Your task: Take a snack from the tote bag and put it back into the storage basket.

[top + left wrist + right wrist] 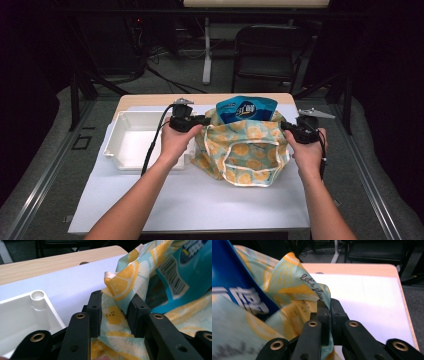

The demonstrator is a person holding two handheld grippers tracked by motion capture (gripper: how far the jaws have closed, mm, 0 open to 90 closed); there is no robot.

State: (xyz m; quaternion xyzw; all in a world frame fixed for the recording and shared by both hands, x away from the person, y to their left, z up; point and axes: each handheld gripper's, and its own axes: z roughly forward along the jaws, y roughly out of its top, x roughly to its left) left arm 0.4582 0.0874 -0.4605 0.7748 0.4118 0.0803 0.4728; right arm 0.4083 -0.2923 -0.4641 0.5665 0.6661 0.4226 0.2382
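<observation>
High view: right tongs [284, 125] clamp the lemon-print bag [245, 152]; left tongs [205, 120] gape around its rim, seemingly loose. Keeping both sides level should steady the blue pouch [246, 108].

Light: overhead light fell bright on the white counter [200, 200]; the room around stayed dark.
Shadows: soft and short.
Focus: the bag [234, 335] blurred close to the right tool's camera.
Sharpness: high view grainy.

Dark room, black chair [265, 50], grey floor [165, 80]
</observation>
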